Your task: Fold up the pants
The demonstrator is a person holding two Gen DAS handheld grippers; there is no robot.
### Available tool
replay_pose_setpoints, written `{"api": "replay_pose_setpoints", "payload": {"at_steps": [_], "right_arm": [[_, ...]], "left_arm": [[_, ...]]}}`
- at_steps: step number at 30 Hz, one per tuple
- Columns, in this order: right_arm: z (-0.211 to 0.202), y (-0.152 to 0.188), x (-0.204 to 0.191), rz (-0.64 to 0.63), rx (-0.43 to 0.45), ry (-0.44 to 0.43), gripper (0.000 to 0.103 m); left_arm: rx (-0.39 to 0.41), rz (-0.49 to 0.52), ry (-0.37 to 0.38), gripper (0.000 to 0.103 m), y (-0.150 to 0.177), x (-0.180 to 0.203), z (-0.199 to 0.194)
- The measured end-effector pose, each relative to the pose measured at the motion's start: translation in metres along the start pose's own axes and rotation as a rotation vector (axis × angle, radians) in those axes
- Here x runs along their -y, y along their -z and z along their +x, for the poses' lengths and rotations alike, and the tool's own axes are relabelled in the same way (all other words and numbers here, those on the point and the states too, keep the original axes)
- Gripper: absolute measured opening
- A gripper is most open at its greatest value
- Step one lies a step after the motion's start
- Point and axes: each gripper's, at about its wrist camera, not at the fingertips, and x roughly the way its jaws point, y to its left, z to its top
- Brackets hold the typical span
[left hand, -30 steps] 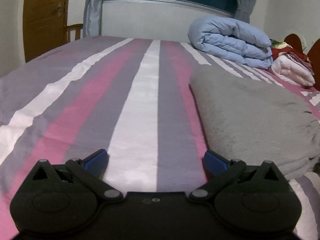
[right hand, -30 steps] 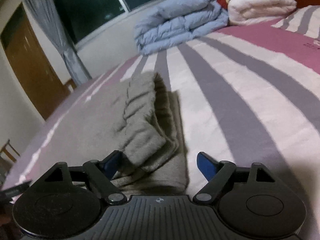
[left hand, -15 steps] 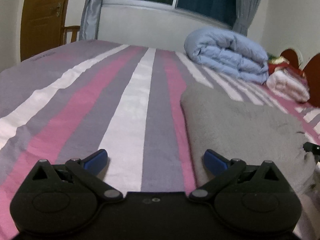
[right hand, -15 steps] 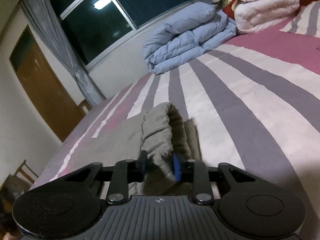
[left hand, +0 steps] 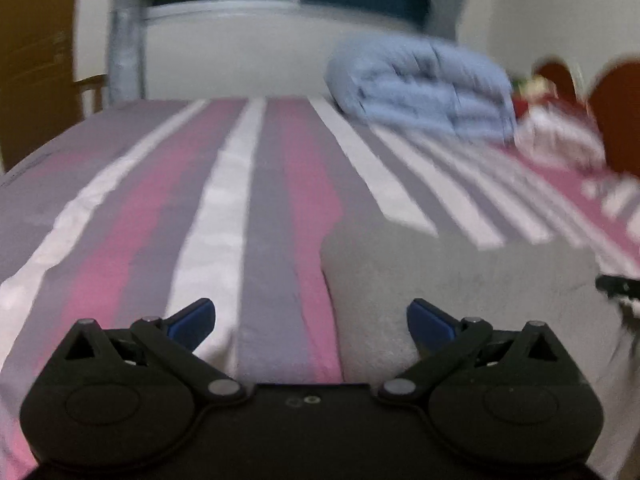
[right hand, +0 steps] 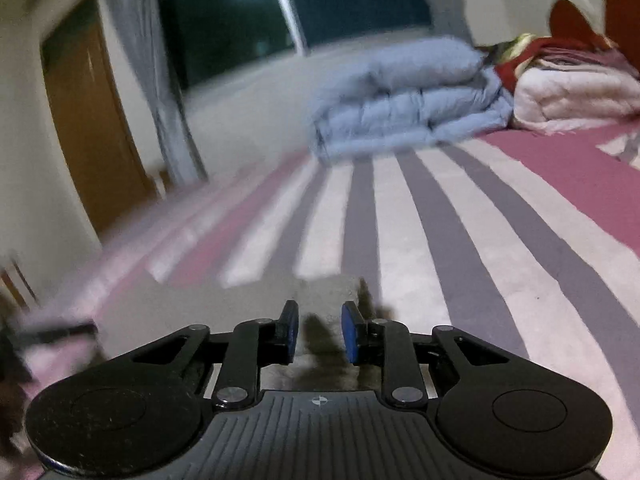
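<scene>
The left gripper [left hand: 310,320] was seen with its blue fingers [left hand: 192,318] spread wide and nothing between them, low in the left wrist frame above the striped bedspread [left hand: 224,200]. The grey pants [left hand: 460,280] were spread at the lower right of that frame, their left edge lying between the fingers. In the right wrist frame, the right gripper [right hand: 320,330] was clenched on a fold of the pants [right hand: 320,298] at lower centre. A folded blue duvet [right hand: 404,96] was seen at upper right, beside white bedding [right hand: 576,96].
</scene>
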Motion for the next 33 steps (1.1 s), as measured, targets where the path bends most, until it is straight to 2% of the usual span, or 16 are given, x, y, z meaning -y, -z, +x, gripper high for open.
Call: {"api": "replay_pose_setpoints", "payload": {"at_steps": [2, 3, 4, 6, 8, 10, 11, 12, 13, 16, 21, 25, 28, 33], "right_arm": [[0.012, 0.006, 0.015, 0.035, -0.009, 0.038, 0.024], [0.009, 0.007, 0.021, 0.043, -0.010, 0.098, 0.024], [0.004, 0.010, 0.028, 0.062, -0.006, 0.121, 0.024], [-0.021, 0.021, 0.046, 0.127, 0.060, 0.046, 0.024], [-0.041, 0.031, 0.051, 0.113, 0.089, 0.003, 0.024], [-0.056, 0.037, 0.055, 0.141, 0.100, -0.082, 0.030], [-0.062, 0.039, 0.054, 0.156, 0.101, -0.102, 0.054], [-0.068, 0.042, 0.052, 0.162, 0.107, -0.108, 0.084], [-0.074, 0.045, 0.050, 0.158, 0.120, -0.114, 0.091], [-0.081, 0.043, 0.033, 0.110, 0.124, -0.119, 0.092], [-0.092, 0.042, 0.027, 0.183, 0.096, -0.178, 0.092], [-0.090, 0.044, 0.043, 0.318, 0.037, -0.223, 0.092], [-0.081, 0.043, 0.066, 0.448, -0.017, -0.264, 0.092], [-0.075, 0.044, 0.084, 0.522, -0.061, -0.308, 0.092]], "left_arm": [[-0.029, 0.044, -0.012, 0.098, 0.005, 0.003, 0.009], [-0.029, 0.059, -0.020, 0.098, 0.007, 0.002, 0.007], [-0.023, 0.071, -0.031, 0.098, 0.008, 0.001, 0.002], [-0.002, 0.075, -0.033, 0.097, 0.008, 0.000, -0.010], [0.005, 0.077, -0.029, 0.097, 0.009, 0.001, -0.022], [0.019, 0.077, -0.020, 0.097, 0.011, 0.004, -0.033], [0.024, 0.083, -0.018, 0.097, 0.010, 0.006, -0.038], [0.030, 0.084, -0.017, 0.097, 0.011, 0.009, -0.043], [0.035, 0.084, -0.011, 0.097, 0.011, 0.011, -0.047], [0.042, 0.087, -0.011, 0.097, 0.013, 0.017, -0.056], [0.027, 0.059, 0.011, 0.097, 0.024, 0.017, -0.067], [-0.014, -0.007, 0.102, 0.097, 0.036, 0.006, -0.064], [-0.052, -0.062, 0.141, 0.097, 0.040, -0.007, -0.057], [-0.120, -0.130, 0.236, 0.097, 0.043, -0.019, -0.042]]}}
